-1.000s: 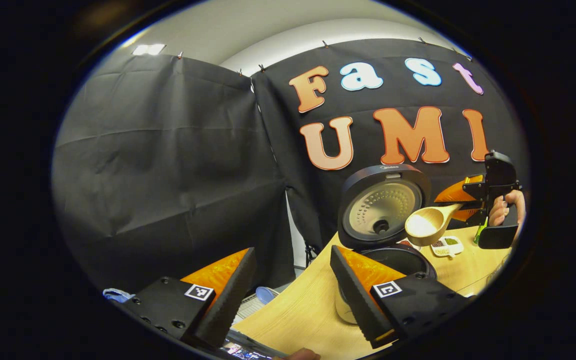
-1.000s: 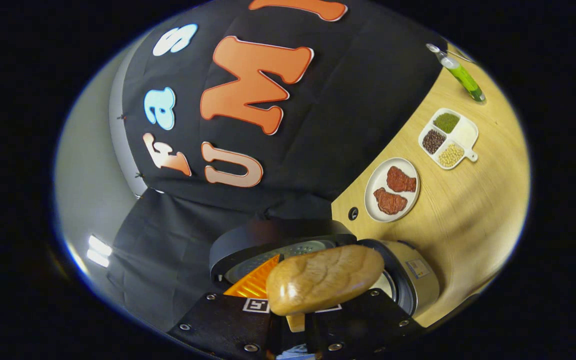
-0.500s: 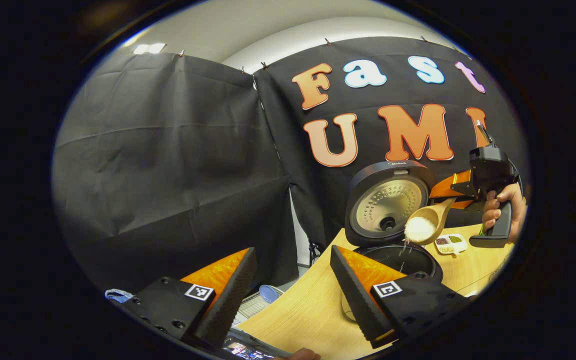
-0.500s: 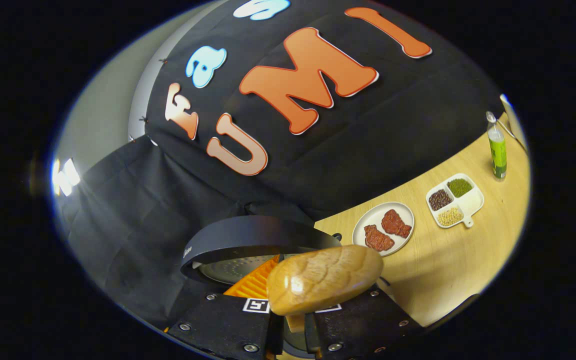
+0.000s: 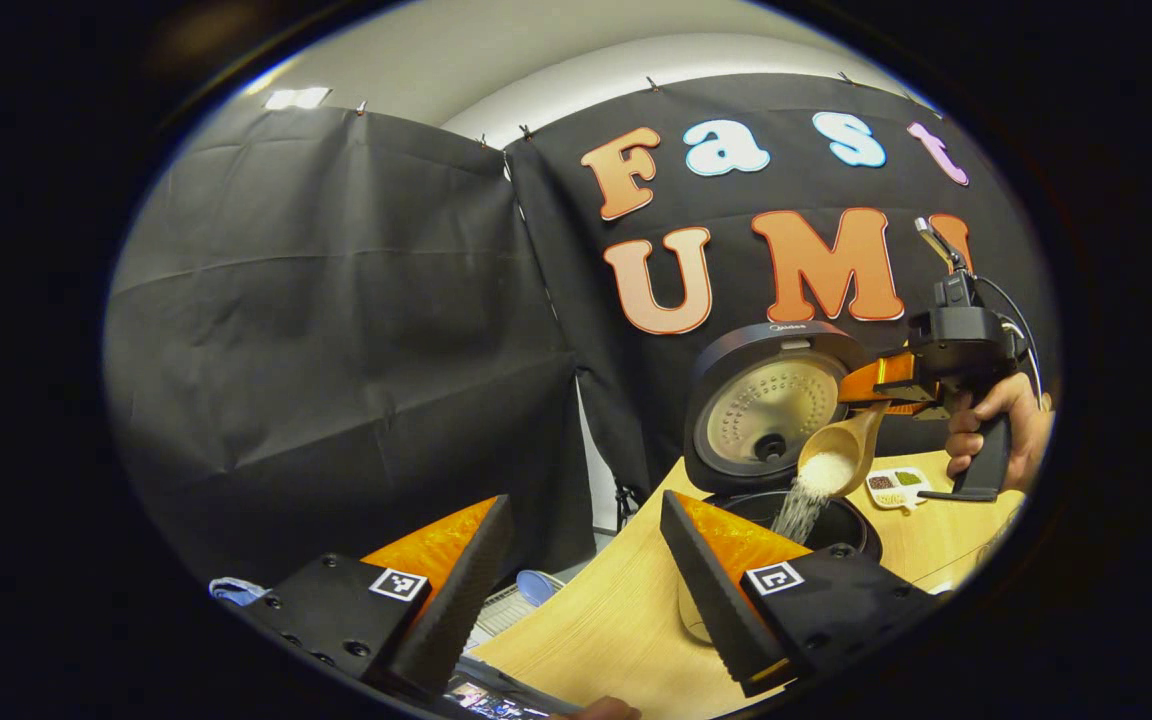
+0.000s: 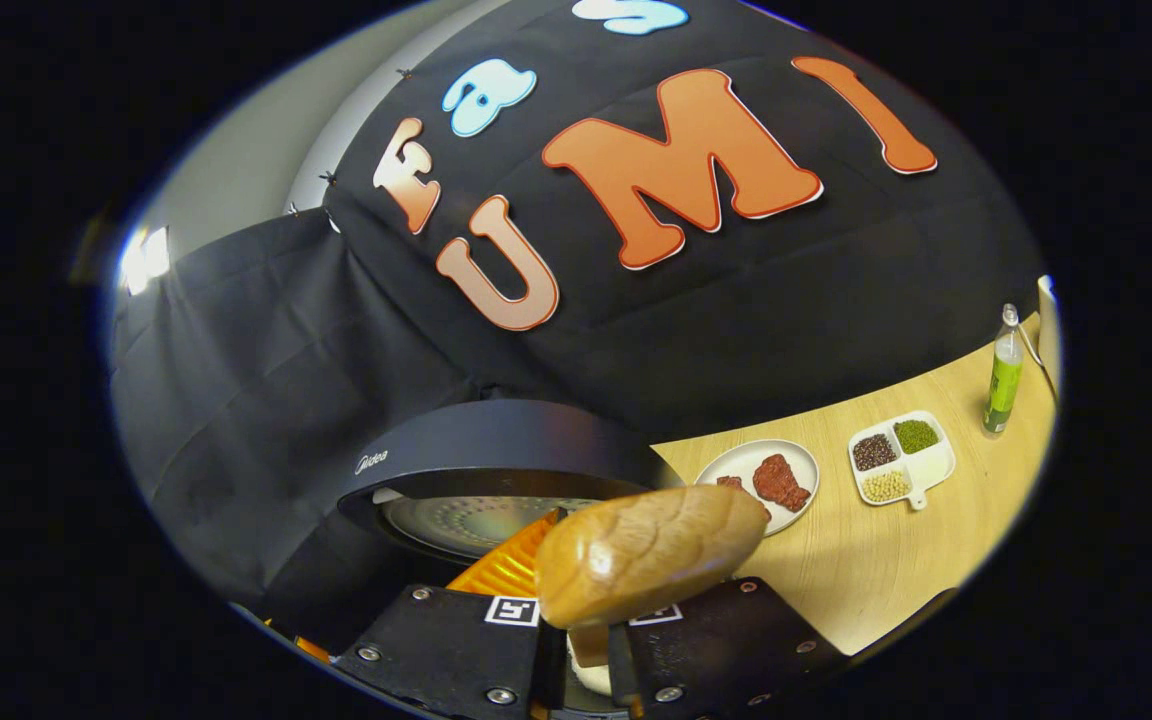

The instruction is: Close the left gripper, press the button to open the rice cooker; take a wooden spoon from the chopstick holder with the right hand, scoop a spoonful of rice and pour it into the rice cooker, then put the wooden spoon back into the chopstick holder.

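Gripping the wooden spoon (image 6: 648, 555) by its handle, the right hand-held gripper (image 6: 591, 640) is being held above the open rice cooker (image 5: 771, 405), with both fingers pressed against the handle at the bottom of the right gripper view. In that view the rounded back of the spoon's bowl is being shown close to the camera, just in front of the cooker's raised lid (image 6: 481, 470). In the left gripper view the same gripper is being seen farther off, carried by a hand (image 5: 986, 430) at the right edge, and the spoon is being tipped downward so that rice (image 5: 806, 495) is being poured in a thin stream into the inner pot (image 5: 846, 520). The lid is being kept upright behind the pot.

The left hand-held gripper (image 5: 586, 575) is being held low over the near edge of the desk (image 5: 616, 620), its two fingers standing well apart with nothing between them.

Farther back on the desk, a white plate with two red pieces (image 6: 761, 480), a divided dish of grains (image 6: 901, 460) and a green bottle (image 6: 1003, 375) are being seen in a row toward the right.
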Demonstrator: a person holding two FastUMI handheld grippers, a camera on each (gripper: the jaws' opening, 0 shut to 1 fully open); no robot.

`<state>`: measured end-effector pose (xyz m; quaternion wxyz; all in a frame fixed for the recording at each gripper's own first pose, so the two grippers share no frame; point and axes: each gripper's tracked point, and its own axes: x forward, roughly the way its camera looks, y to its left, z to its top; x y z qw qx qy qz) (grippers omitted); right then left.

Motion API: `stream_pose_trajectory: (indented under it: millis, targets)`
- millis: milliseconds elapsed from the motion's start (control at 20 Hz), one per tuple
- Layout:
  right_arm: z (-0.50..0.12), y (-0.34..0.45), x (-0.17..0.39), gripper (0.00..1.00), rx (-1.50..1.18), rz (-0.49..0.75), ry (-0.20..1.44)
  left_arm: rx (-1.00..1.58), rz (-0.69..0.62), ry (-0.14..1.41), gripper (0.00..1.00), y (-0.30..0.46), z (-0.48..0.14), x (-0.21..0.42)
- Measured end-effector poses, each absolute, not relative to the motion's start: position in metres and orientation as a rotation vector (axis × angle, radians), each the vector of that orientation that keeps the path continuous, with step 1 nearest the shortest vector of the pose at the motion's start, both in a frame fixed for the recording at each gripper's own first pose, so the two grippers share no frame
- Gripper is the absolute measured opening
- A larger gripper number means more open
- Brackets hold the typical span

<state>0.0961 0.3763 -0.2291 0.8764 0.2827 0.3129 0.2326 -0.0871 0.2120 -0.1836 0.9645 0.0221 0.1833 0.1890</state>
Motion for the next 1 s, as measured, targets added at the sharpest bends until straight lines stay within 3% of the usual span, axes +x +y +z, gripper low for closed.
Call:
stream_pose_trajectory:
  millis: [850,900,1000]
  targets:
    - [-0.219,0.422,0.078,0.11,0.186,0.651,0.501,0.028,0.409,0.389,1.00,0.218,-0.207,-0.088]
    - [-0.216,0.426,0.077,0.16,0.155,0.660,0.484,0.022,0.417,0.392,1.00,0.221,-0.209,-0.089]
    - [-0.212,0.434,0.077,0.16,0.085,0.689,0.442,0.014,0.433,0.401,1.00,0.226,-0.214,-0.094]
